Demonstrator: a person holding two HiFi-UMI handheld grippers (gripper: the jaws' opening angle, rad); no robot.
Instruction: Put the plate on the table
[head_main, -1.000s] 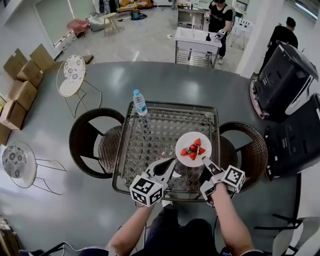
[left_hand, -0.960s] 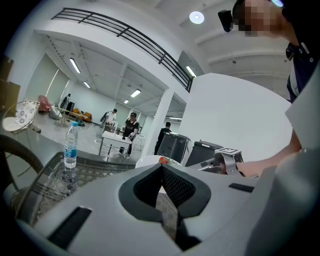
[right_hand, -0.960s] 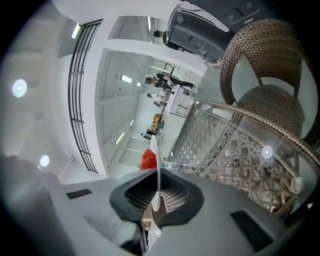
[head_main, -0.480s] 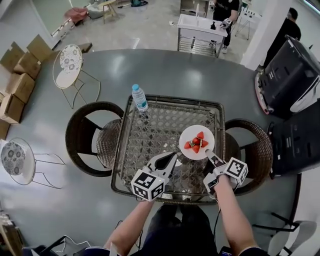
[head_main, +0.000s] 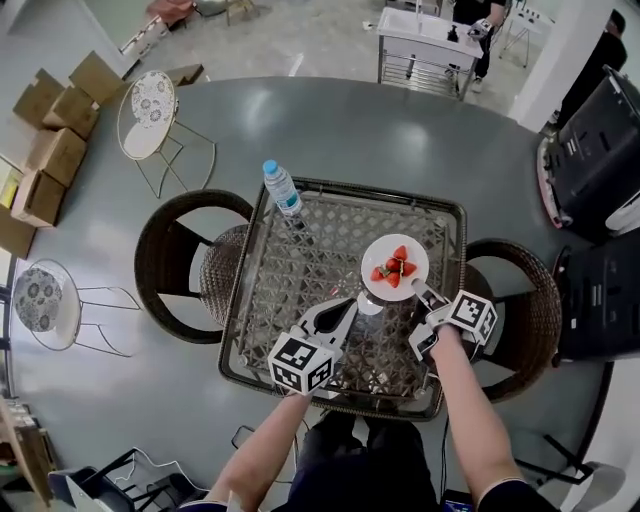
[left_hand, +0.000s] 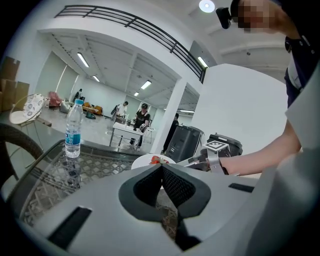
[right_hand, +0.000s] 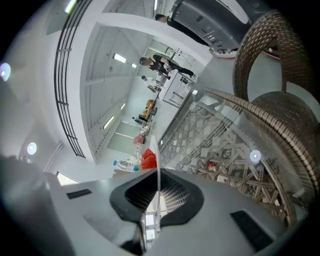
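Note:
A white plate (head_main: 395, 267) with several strawberries (head_main: 393, 268) is over the right part of the glass-topped lattice table (head_main: 300, 270). My right gripper (head_main: 418, 290) is shut on the plate's near rim. In the right gripper view the plate (right_hand: 154, 150) runs edge-on between the jaws, strawberries (right_hand: 148, 159) on its far side. I cannot tell whether the plate touches the glass. My left gripper (head_main: 345, 308) hovers over the table's near middle, jaws shut with nothing in them (left_hand: 161, 169). From there the plate (left_hand: 148, 160) shows just beyond its tips.
A water bottle (head_main: 282, 190) stands at the table's far left corner. Wicker chairs flank the table at left (head_main: 180, 265) and right (head_main: 530, 310). A metal chair (head_main: 150, 110) and cardboard boxes (head_main: 55, 150) stand far left, black machines (head_main: 600, 140) at right.
The right gripper has carried the plate a little farther in over the table. The left gripper has stayed shut near the table's front middle.

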